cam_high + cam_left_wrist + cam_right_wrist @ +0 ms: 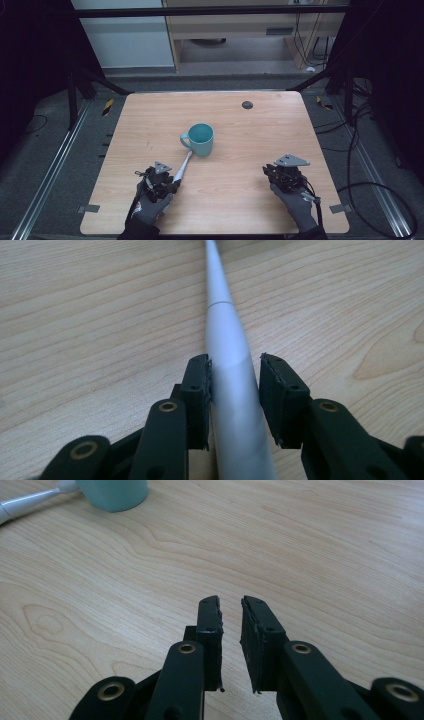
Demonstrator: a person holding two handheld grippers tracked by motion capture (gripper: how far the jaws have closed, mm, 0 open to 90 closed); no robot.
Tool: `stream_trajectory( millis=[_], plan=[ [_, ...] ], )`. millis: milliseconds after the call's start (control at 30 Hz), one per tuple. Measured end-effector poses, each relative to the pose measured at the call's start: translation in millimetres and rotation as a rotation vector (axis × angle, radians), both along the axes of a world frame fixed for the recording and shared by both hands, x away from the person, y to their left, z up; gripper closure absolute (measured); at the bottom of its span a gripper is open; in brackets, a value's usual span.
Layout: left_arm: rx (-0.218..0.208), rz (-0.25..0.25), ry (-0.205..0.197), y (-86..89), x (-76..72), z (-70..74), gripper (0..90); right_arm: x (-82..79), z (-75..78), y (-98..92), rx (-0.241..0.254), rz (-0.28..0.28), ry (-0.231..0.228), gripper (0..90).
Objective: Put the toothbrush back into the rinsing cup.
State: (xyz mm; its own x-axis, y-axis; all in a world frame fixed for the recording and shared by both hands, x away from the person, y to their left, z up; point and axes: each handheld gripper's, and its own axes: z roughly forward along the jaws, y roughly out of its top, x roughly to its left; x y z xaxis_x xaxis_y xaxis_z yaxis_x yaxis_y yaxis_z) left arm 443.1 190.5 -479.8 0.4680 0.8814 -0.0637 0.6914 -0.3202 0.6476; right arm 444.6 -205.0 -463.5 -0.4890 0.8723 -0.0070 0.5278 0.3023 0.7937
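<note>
The left hand-held gripper (173, 186) sits low over the near left part of the table (250, 200), its jaws pressed against the thick handle of a white electric toothbrush (227, 335) that lies flat on the wood. In the left gripper view the handle runs straight ahead from between the two black pads (200, 390), narrowing to a thin neck farther out; the left pad touches the handle and the right pad sits at its other flank, so the grip is closed on it. In the high view the toothbrush (183, 166) stretches forward and to the right of this hand-held gripper, its head end reaching the base of a teal mug (201, 139), just below the mug's handle.

The right hand-held gripper (272, 171) rests well apart on the near right side of the table, held in a gloved hand (295, 200). In the right gripper view its jaws (231, 630) stand with a narrow gap and nothing between them. From there, the mug (115, 492) and the toothbrush neck (30, 502) lie far ahead and to the left.
</note>
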Motion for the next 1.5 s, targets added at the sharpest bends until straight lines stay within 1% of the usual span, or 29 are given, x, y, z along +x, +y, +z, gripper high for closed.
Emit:
stream_trajectory(
  millis=[167,267,300,467,500,533,600,700,767,1000,1033,1067,1200,1267,1333,1433,1467,1500],
  plan=[
    [0.005,-0.013,0.004,1.5,0.7,-0.1,65.4,-0.2,-0.1,0.5,0.003,-0.001,0.005,78.3],
    [0.002,-0.024,0.007,2.3,1.1,0.1,64.8,-0.1,-0.2,0.4,0.002,0.001,0.004,78.3],
    [-0.005,-0.024,0.004,2.4,1.0,0.3,64.0,-0.2,-0.2,0.5,0.003,0.0,0.005,78.3],
    [-0.036,-0.051,-0.002,7.7,-0.7,10.9,57.9,0.0,-0.4,-0.7,0.004,0.0,0.005,78.2],
    [-0.045,-0.049,-0.005,8.5,-1.0,13.2,56.9,-0.1,-0.4,-1.1,0.004,-0.001,0.005,78.1],
    [-0.039,-0.058,-0.003,9.9,-0.9,16.0,56.2,-0.1,-0.4,-1.4,0.005,-0.001,0.004,78.0],
    [-0.043,-0.064,-0.007,11.8,-1.4,20.3,54.8,-0.2,-0.5,-1.7,0.006,0.0,0.004,77.9],
    [-0.026,-0.072,-0.003,14.9,-1.7,25.5,52.9,-1.0,-0.6,-2.3,0.005,-0.001,0.005,77.6],
    [-0.015,-0.085,0.011,17.8,-1.5,28.4,51.1,-0.7,-0.9,-3.3,0.007,-0.002,0.008,77.4],
    [0.008,-0.11,0.04,21.9,-0.7,32.5,48.1,0.1,-0.7,-3.7,0.005,-0.002,0.008,76.9],
    [0.011,-0.112,0.046,21.6,-0.6,32.4,47.7,0.3,-0.9,-3.9,0.001,-0.001,0.009,76.8],
    [0.022,-0.122,0.06,21.1,-0.5,32.2,47.0,0.1,-0.9,-3.8,0.002,-0.003,0.01,76.8],
    [0.056,-0.146,0.085,18.4,-0.6,30.5,45.4,0.2,-0.6,-4.6,0.002,-0.003,0.007,76.7],
    [0.067,-0.154,0.09,17.6,-0.7,29.7,45.2,0.0,-0.1,-4.1,-0.001,-0.004,0.006,76.7],
    [0.079,-0.162,0.11,17.4,0.1,29.1,44.3,0.0,0.2,-3.3,-0.003,-0.004,0.007,76.6],
    [0.09,-0.166,0.124,16.9,0.9,27.8,43.1,0.3,0.2,-2.3,-0.008,-0.002,0.007,76.6],
    [0.087,-0.163,0.127,15.8,1.2,26.3,42.8,0.4,0.0,-2.2,-0.009,-0.002,0.008,76.6],
    [0.096,-0.166,0.137,15.5,1.7,25.8,42.4,0.5,-0.2,-2.1,-0.01,-0.002,0.01,76.6]
  ],
)
